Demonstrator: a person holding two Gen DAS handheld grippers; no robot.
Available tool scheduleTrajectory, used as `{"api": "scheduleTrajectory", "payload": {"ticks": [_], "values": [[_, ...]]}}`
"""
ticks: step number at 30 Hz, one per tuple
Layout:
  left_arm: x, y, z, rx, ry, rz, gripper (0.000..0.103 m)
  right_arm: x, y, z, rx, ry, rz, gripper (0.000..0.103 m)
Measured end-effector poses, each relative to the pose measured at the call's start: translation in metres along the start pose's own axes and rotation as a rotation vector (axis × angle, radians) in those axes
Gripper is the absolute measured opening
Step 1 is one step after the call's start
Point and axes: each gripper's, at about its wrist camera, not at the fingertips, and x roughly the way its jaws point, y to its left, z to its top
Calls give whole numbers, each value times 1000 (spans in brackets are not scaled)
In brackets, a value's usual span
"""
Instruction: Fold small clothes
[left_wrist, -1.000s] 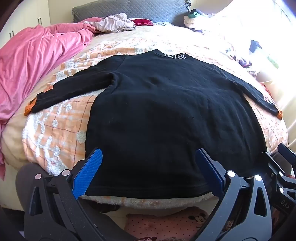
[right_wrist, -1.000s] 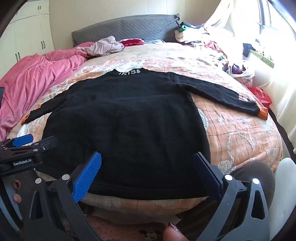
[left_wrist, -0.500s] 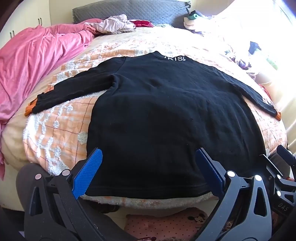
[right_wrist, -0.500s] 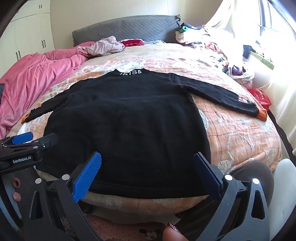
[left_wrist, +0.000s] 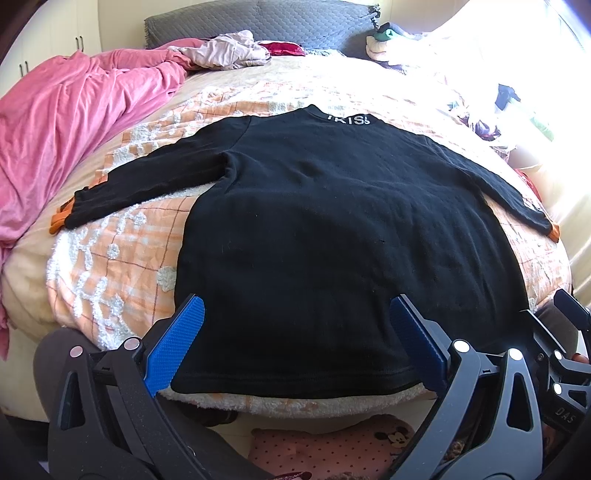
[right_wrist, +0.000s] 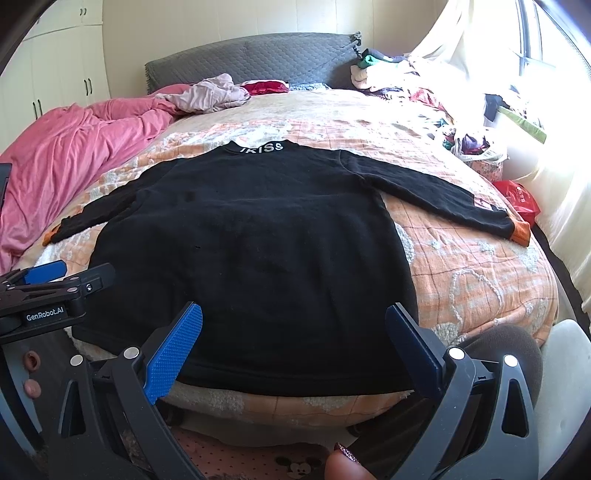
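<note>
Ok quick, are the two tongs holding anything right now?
Left tongs: open, holding nothing, above the black long-sleeved sweater's hem.
Right tongs: open, empty too.

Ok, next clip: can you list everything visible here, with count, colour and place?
sweater: one, black with orange cuffs, spread flat on the bed, sleeves out.
bedspread: one, orange and white, under the sweater.
duvet: one, pink, bunched along the bed's left side.
headboard: one, grey, far end.
loose clothes: pale heap near the headboard.
wardrobe: white, far left.
left gripper: open, at the hem.
right gripper: open, at the hem.
</note>
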Motion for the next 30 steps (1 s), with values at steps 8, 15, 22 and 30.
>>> {"api": "scheduleTrajectory", "payload": {"ticks": [8, 15, 22, 30], "values": [[0, 0, 0, 1, -1, 1, 95, 1, 2, 0, 0, 1, 2, 99], [0, 0, -1, 0, -2, -1, 95, 0, 2, -1, 0, 1, 1, 99], [-1, 1, -2, 1, -4, 1, 95, 0, 1, -1, 5, -1, -2, 99], [-2, 2, -2, 0, -11, 3, 95, -1, 1, 1, 6, -3, 5, 99]]}}
